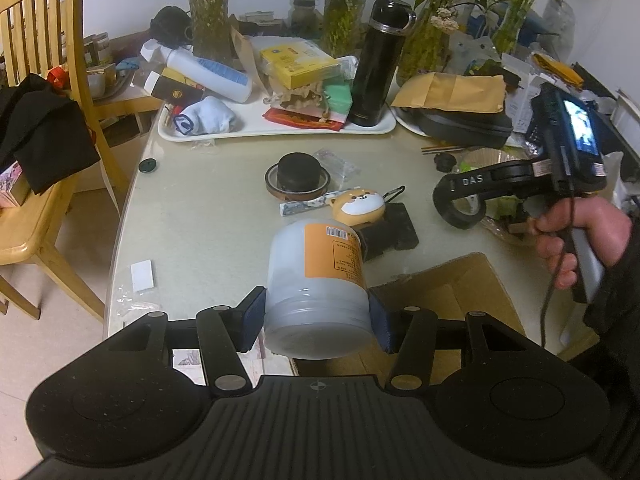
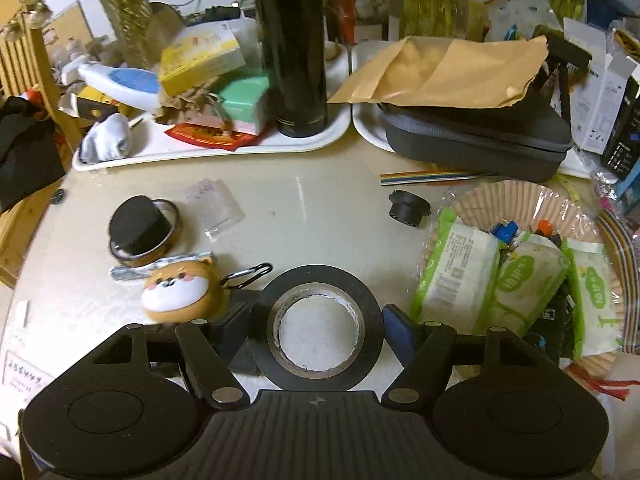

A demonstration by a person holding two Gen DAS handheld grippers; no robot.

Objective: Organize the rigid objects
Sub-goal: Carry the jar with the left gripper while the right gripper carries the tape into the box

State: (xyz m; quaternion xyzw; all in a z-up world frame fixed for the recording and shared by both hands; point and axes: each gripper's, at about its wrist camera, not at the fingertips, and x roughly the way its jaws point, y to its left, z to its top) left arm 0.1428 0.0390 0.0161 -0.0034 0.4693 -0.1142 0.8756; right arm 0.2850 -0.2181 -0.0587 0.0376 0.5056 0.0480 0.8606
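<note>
My left gripper (image 1: pixel 316 316) is shut on a white plastic jar with an orange label (image 1: pixel 316 284), held tilted above the table edge near an open cardboard box (image 1: pixel 452 296). My right gripper (image 2: pixel 316 328) is shut on a black tape roll (image 2: pixel 320 300) and holds it over the table; it also shows in the left wrist view (image 1: pixel 460 204), with the roll (image 1: pixel 464 210) in it. On the table lie a dog-shaped orange case with a carabiner (image 2: pixel 180 292), a brown tape ring with a black cap inside (image 2: pixel 142 228) and a small black knob (image 2: pixel 408 208).
A white tray (image 2: pixel 224 148) at the back holds a black flask (image 2: pixel 292 48), boxes, a bottle and a sock. A second tray carries a dark zip case (image 2: pixel 476 140) under a brown envelope. A paper-lined basket (image 2: pixel 520 204) of wipes packs is right. A wooden chair (image 1: pixel 44 120) stands left.
</note>
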